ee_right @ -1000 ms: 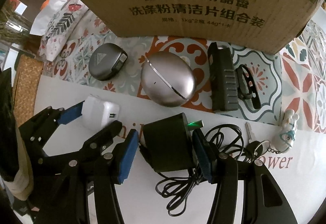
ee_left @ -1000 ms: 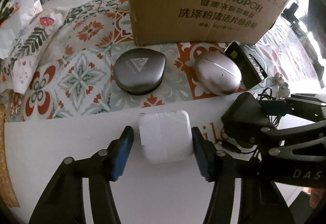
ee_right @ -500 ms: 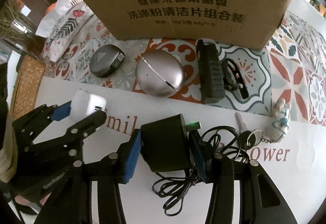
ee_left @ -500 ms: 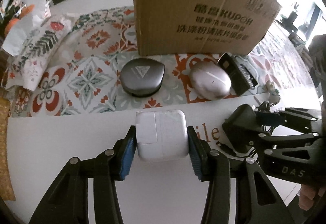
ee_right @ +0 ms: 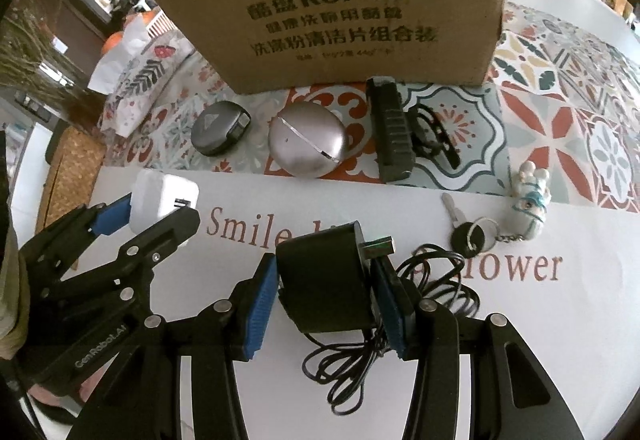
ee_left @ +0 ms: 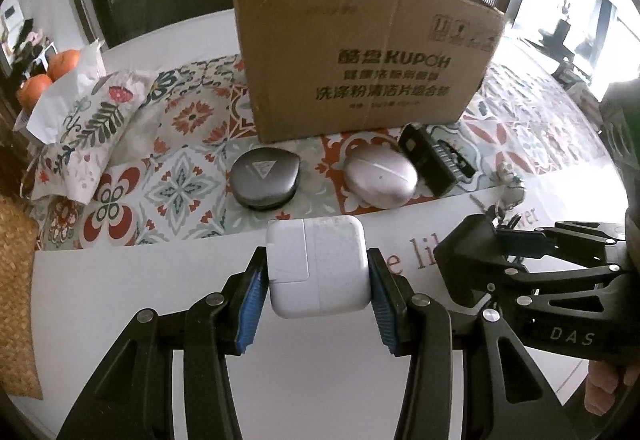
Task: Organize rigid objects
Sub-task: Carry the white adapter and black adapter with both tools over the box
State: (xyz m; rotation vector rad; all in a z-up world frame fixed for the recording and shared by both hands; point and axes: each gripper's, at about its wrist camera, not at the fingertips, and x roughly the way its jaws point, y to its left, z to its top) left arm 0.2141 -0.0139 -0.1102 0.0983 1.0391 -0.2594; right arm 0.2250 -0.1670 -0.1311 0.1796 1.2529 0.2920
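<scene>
Two chargers are only now being carried toward the open brown cardboard box (ee_left: 360,52): the left gripper's (ee_left: 318,294) fingers are pinching a white square power adapter (ee_left: 318,272), the right gripper's (ee_right: 326,304) a black corded adapter (ee_right: 324,280), while five small items are waiting on the surface (ee_right: 560,320).

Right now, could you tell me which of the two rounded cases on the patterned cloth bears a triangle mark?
The dark grey case, the left one, bears it; the silver case beside it shows only a seam.

Left gripper (ee_left: 317,294) clamped white charger (ee_left: 317,271); right gripper (ee_right: 326,306) clamped black adapter (ee_right: 326,280).
</scene>
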